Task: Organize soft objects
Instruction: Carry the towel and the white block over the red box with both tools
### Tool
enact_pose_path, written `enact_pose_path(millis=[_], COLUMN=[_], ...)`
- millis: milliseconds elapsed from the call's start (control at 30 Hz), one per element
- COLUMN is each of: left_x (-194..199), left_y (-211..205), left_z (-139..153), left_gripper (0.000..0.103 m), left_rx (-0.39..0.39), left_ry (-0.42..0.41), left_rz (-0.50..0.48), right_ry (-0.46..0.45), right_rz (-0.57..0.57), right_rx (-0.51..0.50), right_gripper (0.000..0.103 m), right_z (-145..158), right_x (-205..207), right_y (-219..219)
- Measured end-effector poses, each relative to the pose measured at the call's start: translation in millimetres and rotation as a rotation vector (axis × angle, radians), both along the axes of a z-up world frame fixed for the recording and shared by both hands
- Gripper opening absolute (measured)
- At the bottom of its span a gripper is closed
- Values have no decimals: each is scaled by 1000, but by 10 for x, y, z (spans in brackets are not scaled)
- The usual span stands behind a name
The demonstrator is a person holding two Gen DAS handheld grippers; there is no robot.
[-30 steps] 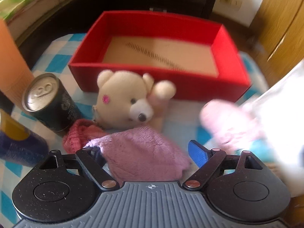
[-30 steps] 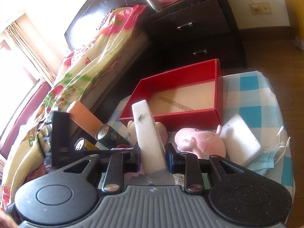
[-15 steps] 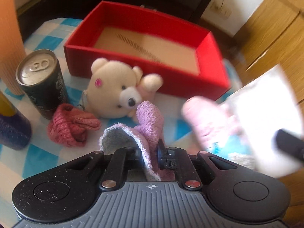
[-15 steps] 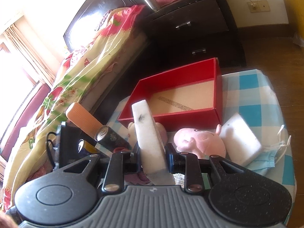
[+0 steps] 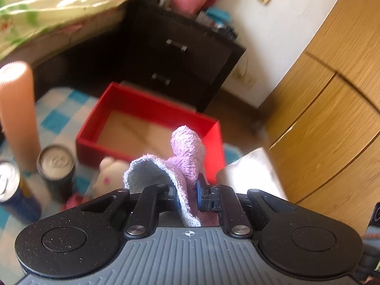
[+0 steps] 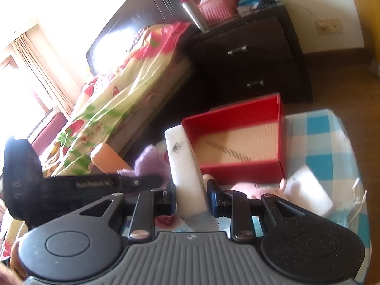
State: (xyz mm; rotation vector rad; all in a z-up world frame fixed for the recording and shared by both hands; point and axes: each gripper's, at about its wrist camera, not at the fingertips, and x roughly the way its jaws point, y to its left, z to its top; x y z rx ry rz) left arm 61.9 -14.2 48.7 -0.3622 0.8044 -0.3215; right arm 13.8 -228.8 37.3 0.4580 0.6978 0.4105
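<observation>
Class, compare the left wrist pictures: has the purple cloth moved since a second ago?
Yes. The purple cloth, clamped in the left hand-held gripper, has risen off the table and now hangs before the red box.

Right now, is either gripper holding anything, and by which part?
Yes, both. The left gripper pinches the fluffy purple towel cloth at a bunched fold near its lower edge. The right gripper clamps the white rectangular sponge block across its lower end.

I am seeing embossed lettering on my left gripper [image 6: 99,185], but I cannot read it.
</observation>
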Motion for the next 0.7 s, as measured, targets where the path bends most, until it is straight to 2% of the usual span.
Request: enact_pose_path(millis=[133, 267, 433, 700], left_x=[174, 358, 523, 672], left_y=[-77, -52, -77, -134], left_z=[-8, 110, 193, 187], left_gripper=[10, 10, 11, 11], left_rx=[35, 40, 63, 74], left_ry=[-17, -66, -134, -145], left_rz=[-11, 28, 54, 69], right_ry=[-26, -30, -87, -121], right_rz=[-38, -56, -79, -111], right_rx=[-36, -57, -97, -97], right_gripper=[5, 5, 5, 5], right_z=[22, 28, 122, 194], right_x=[98, 262, 451, 704], right_y=[47, 118, 168, 134])
